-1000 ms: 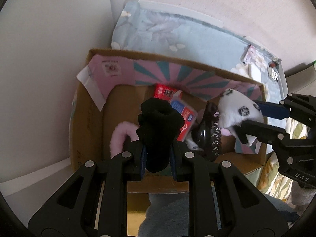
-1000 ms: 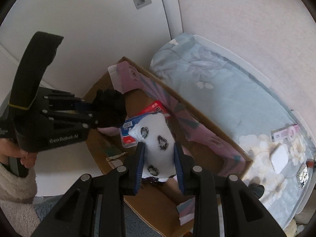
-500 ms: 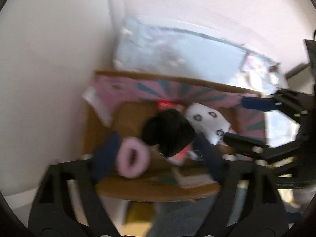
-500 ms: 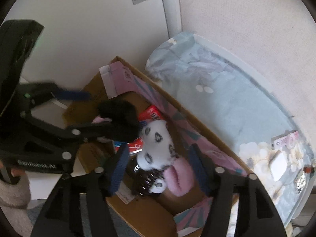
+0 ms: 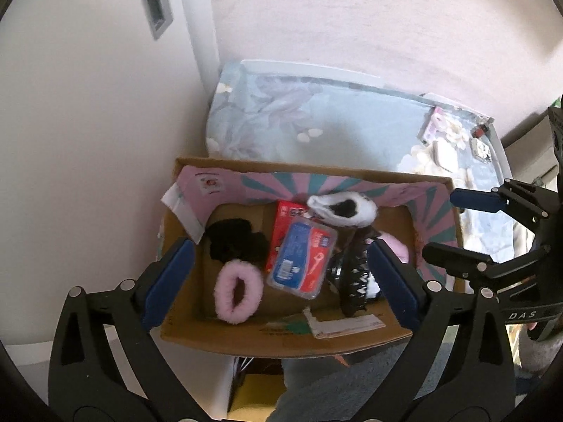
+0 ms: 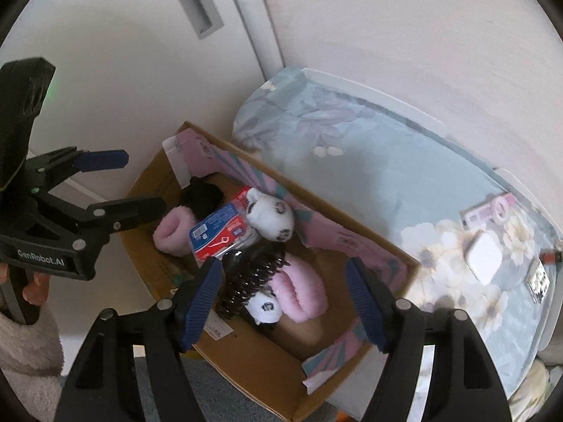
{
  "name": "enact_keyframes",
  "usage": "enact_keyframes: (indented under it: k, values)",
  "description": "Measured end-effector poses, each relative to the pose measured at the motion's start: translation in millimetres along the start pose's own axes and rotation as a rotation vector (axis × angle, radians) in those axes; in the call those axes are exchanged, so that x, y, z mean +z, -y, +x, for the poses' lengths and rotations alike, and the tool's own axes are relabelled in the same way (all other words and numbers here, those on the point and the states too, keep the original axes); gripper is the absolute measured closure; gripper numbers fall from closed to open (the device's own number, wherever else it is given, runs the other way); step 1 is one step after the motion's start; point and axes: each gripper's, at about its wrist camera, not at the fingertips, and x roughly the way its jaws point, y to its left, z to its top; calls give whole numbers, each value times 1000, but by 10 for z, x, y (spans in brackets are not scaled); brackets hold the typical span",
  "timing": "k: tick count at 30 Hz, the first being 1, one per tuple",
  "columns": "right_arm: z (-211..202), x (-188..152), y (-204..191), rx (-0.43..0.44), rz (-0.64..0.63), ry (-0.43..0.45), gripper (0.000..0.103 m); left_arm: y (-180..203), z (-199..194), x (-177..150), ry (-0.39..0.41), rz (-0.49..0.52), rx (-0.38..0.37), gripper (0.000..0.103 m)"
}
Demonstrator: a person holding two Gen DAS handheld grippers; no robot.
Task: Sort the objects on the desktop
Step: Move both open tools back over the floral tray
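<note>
Both grippers hang above the cardboard box (image 5: 352,344), pointing steeply down into it. The left gripper (image 5: 279,276) has its jaws opening wide, blue pads far apart with nothing pressed between them; in the right wrist view a hand (image 6: 33,286) in a fuzzy pale sleeve (image 6: 24,355) grips its handle at the left edge. The right gripper (image 6: 283,304) is opening too, fingers apart and clamped on nothing. Down in the box, nearest the front wall, lie a pink fluffy scrunchie (image 5: 238,292) and a dark hair claw clip (image 5: 355,270). Between them sits a red-and-blue packet (image 5: 302,258). Just behind the scrunchie is the black scrunchie (image 5: 235,241), resting loose on the box floor. Against the back flap lies the white spotted scrunchie (image 5: 341,209). Beyond the box stretches a pale blue floral cloth (image 5: 334,130), with small items (image 5: 457,140) at its far right corner, and then the wall (image 5: 352,17).
</note>
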Motion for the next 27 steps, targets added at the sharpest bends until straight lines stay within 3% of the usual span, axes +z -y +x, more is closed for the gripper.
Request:
enact_keyframes:
  k: [14, 27]
  values:
    - [-466, -230, 496, -73, 111, 64, 35, 629, -68, 145, 24, 121, -9, 4]
    - [-1034, -747, 1467, -178, 336, 131, 34, 1607, -55, 466, 68, 281, -17, 4]
